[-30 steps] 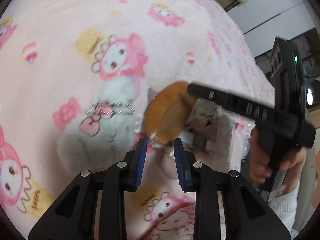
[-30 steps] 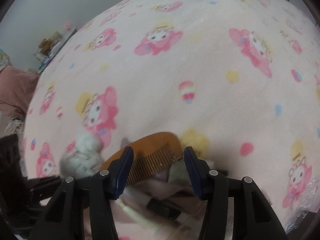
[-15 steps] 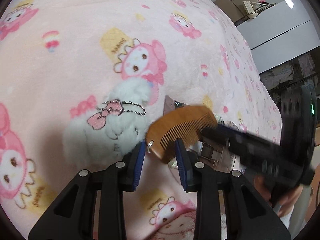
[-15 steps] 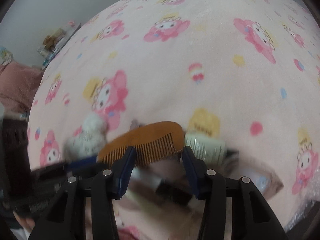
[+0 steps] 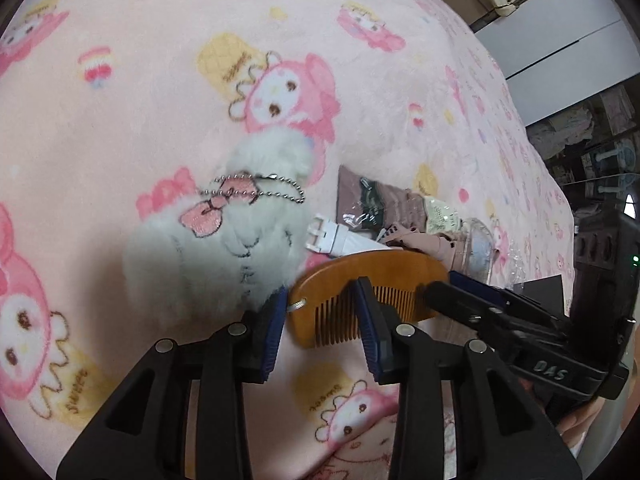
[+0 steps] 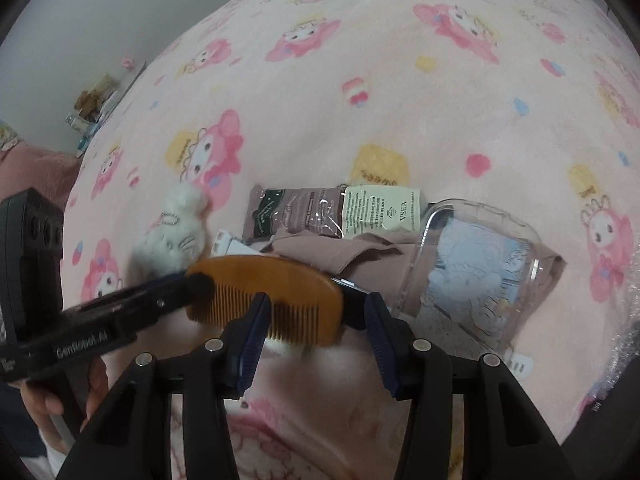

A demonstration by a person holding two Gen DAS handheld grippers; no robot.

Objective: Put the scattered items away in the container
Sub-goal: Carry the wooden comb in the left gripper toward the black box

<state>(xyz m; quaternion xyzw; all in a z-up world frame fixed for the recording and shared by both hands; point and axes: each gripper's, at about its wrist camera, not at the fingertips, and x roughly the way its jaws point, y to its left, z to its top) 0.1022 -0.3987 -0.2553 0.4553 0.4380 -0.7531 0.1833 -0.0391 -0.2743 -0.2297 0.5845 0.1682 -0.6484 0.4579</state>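
Right now both of your tongs meet at the wooden comb (image 5: 380, 272), which sits low and centre in each wrist view, above the pink cartoon blanket (image 5: 120, 100).

Your left gripper (image 5: 322, 320) stands at a moderate gap, and its jaws have just been opening. The comb's looped end lies between them. A sliver of space shows at the left pad, while the right pad crosses in front of the teeth, so the pads do not clamp it.

Your right gripper (image 6: 314, 324) stands wider, and its jaws have just been closing a little. The comb's other half lies between them. The left pad overlaps the teeth, and a gap shows between the comb's rounded end and the right pad. What actually bears the comb's weight, you cannot tell from either view.

From the right wrist, the clear plastic container (image 6: 472, 206) lies at 3 o'clock from the comb, near it. It rests partly on a brown cloth (image 6: 340, 252) that spreads at 12 o'clock. A brown packet (image 6: 296, 212) and a pale green sachet (image 6: 380, 210) lie side by side beyond the cloth. The white plush toy (image 6: 172, 240), with its bead chain, sits at 10 o'clock. A white strap (image 6: 224, 242) lies between the toy and the comb.
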